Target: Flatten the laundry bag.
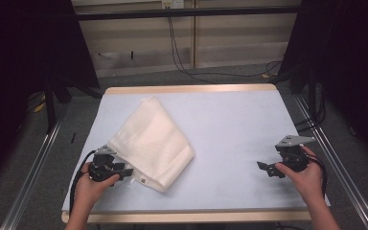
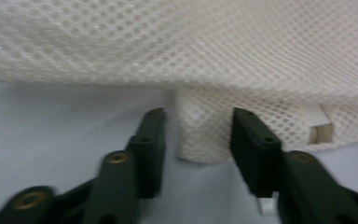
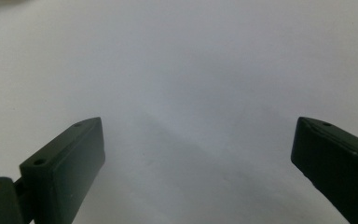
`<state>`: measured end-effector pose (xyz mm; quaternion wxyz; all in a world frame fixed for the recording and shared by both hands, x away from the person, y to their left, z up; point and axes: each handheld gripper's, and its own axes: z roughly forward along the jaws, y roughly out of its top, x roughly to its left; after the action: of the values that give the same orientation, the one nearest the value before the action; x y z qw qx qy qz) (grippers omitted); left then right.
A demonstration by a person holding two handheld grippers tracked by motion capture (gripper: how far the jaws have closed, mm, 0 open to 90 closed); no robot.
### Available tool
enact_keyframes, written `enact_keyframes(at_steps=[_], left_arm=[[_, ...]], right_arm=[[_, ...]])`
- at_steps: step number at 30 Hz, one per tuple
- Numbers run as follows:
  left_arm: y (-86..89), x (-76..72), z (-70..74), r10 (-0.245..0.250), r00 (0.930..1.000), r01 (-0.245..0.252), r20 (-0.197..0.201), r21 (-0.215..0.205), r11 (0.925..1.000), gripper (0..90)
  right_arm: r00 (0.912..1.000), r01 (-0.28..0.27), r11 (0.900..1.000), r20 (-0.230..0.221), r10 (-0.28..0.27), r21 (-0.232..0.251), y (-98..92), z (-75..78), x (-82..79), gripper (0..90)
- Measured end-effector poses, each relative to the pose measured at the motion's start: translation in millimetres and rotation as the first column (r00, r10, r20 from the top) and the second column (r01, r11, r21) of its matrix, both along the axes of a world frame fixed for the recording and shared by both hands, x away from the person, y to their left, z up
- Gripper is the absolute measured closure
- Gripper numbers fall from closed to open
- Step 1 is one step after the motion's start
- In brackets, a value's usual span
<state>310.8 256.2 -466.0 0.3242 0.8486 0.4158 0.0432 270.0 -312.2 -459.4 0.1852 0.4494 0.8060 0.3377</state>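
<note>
High view: pale table (image 1: 230, 124) on grey carpet (image 1: 38, 158), dark curtains (image 1: 28, 43).

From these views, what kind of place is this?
Likely a lab recording rig: a table with a plain white cover, dark curtains on both sides, and loose cables on a carpeted floor. A mesh cloth lies on it.

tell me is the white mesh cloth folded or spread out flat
Folded: the mesh cloth lies doubled into a tapered shape, with a thick rounded fold along its near edge.
</note>
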Motion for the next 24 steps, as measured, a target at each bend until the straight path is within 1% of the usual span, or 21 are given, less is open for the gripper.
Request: enact_keyframes(at_steps=[1,2,3,4,5,6,7,10,11,14,15,16,18,20,21,22,24], left_arm=[[-3.0,-0.3,0.8,0.015,0.9999,-0.014,-0.008,0.011,0.9998,66.4],[-3.0,-0.3,0.8,0.015,0.9999,-0.014,-0.008,0.011,0.9998,70.5],[-4.5,0.2,1.2,0.017,0.9993,-0.017,-0.035,-0.001,0.9999,74.1],[-5.2,0.1,1.0,0.019,0.9989,-0.019,-0.042,-0.01,0.9998,76.2],[-5.2,0.1,1.0,0.019,0.9989,-0.019,-0.042,-0.01,0.9998,77.7],[-4.8,0.5,1.9,0.015,0.9989,-0.015,-0.045,-0.006,0.9999,77.7],[-5.5,-0.3,4.4,0.017,0.9992,-0.017,-0.037,0.004,0.9999,79.1],[-5.6,-0.7,6.7,0.025,0.999,-0.025,-0.037,0.0,0.9997,80.2],[-4.3,-0.4,10.2,0.021,0.9992,-0.021,-0.034,-0.013,0.9997,80.4],[-3.0,-0.1,14.3,0.03,0.9993,-0.03,-0.023,-0.025,0.9992,80.7],[-2.2,0.3,17.8,0.041,0.999,-0.042,-0.02,-0.06,0.9973,80.7],[-2.2,0.3,17.8,0.041,0.999,-0.042,-0.02,-0.06,0.9973,80.8],[0.3,2.2,25.0,0.049,0.9987,-0.05,-0.01,-0.092,0.9945,81.1],[0.5,2.9,27.5,0.052,0.9986,-0.053,-0.006,-0.098,0.9938,81.4],[1.1,4.4,29.7,0.04,0.9992,-0.04,-0.004,-0.09,0.9952,81.4],[-0.5,4.9,30.7,0.051,0.9987,-0.051,0.001,-0.098,0.9939,81.5],[-2.4,6.9,32.8,0.043,0.9991,-0.042,0.001,-0.097,0.9944,81.7]], right_arm=[[0.9999,0.005,1.0,-0.01,-0.005,-0.004,-0.1,-0.5,-0.4,2.3],[0.9999,0.005,1.0,-0.01,-0.005,-0.004,-0.1,-0.5,-0.4,2.3],[1.0,0.001,1.0,-0.005,-0.001,-0.009,-0.1,-1.4,-0.2,2.3],[1.0,-0.001,1.0,-0.007,0.001,-0.01,-0.2,-1.7,0.0,2.3],[1.0,0.004,1.0,-0.006,-0.004,-0.015,-0.2,-1.9,0.0,2.3],[1.0,0.004,1.0,-0.006,-0.004,-0.015,-0.2,-1.9,0.0,2.3],[1.0,0.0,1.0,-0.006,0.0,-0.015,-0.1,-2.2,0.4,2.3],[0.9998,-0.003,1.0,-0.018,0.002,-0.019,0.1,-2.6,0.7,2.3],[0.9999,-0.002,1.0,-0.016,0.002,-0.017,0.5,-2.8,0.9,2.3],[0.9998,-0.01,1.0,-0.019,0.01,-0.014,0.9,-3.4,1.4,2.3],[0.9996,-0.018,1.0,-0.021,0.017,-0.019,0.7,-3.7,1.9,2.3],[0.9996,-0.018,1.0,-0.021,0.017,-0.019,0.7,-3.7,1.9,2.3],[0.9995,-0.015,1.0,-0.027,0.015,-0.016,1.5,-4.1,1.5,2.3],[0.9996,-0.017,1.0,-0.022,0.016,-0.017,1.2,-3.9,1.2,2.3],[0.9995,-0.017,1.0,-0.026,0.017,-0.016,1.5,-3.9,1.1,2.3],[0.9995,-0.017,1.0,-0.029,0.016,-0.015,1.6,-3.9,0.9,2.3],[0.9994,-0.014,1.0,-0.032,0.013,-0.015,1.8,-3.8,0.7,2.3]])
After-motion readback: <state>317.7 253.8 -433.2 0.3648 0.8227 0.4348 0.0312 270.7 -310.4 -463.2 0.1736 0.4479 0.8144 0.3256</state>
